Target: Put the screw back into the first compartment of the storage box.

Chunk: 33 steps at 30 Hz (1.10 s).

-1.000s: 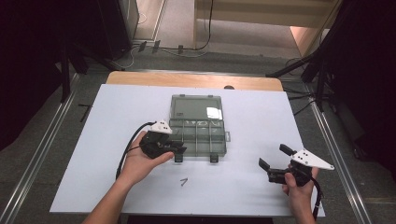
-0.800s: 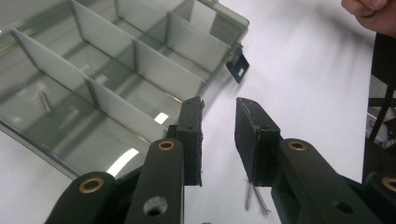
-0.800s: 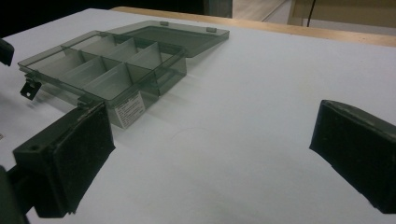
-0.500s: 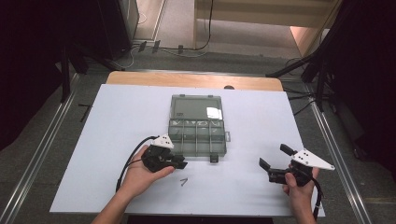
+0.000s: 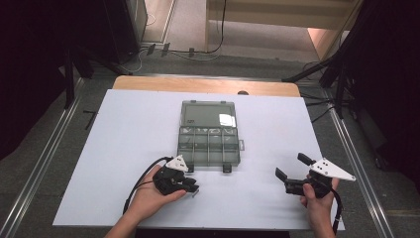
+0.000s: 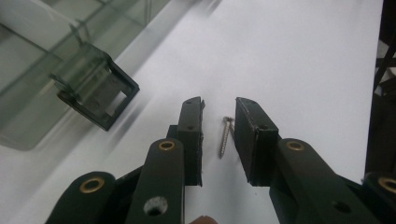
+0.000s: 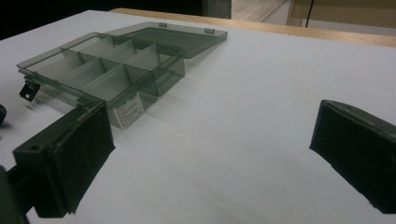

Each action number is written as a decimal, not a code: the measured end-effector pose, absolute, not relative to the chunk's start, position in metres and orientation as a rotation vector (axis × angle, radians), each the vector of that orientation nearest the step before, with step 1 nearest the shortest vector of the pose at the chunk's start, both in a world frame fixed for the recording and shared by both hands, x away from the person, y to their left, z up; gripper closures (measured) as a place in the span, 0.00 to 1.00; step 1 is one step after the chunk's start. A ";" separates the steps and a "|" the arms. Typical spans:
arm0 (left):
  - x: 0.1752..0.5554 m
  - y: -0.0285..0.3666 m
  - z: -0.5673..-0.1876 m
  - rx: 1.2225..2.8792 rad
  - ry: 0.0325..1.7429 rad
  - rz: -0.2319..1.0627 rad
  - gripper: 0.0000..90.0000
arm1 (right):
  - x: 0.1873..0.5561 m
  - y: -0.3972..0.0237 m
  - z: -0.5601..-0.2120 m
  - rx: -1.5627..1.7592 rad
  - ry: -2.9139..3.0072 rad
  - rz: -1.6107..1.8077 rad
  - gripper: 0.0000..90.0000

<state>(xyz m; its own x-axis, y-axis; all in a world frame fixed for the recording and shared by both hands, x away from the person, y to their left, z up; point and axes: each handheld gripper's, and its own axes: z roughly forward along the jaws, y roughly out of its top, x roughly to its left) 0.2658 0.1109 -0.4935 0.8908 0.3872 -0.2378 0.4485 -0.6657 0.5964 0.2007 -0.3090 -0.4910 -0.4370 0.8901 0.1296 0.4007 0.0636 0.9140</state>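
Screw [image 6: 226,136] lies lengthwise (between left tool [image 6: 218,122] pads)

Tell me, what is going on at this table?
A person holds a hand-held gripper in each hand. The left hand-held gripper is down at the white table, its jaws on either side of a small screw without pressing on it. Just beyond lies an open clear organizer box with empty compartments. The right hand-held gripper waits off to the side, jaws wide open.

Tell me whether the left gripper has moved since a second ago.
Yes. In the high view the left gripper has drawn toward the person, away from the organizer box, down over the screw.
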 end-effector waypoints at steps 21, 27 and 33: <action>0.254 0.102 -0.497 2.426 0.564 0.024 0.95 | 0.201 -0.311 -0.492 1.291 1.871 1.337 0.00; 0.258 0.106 -0.499 2.384 0.589 -0.038 0.98 | 0.201 -0.310 -0.491 1.290 1.872 1.340 0.00; 0.262 0.108 -0.497 2.355 0.619 -0.084 0.98 | 0.201 -0.311 -0.491 1.286 1.872 1.345 0.00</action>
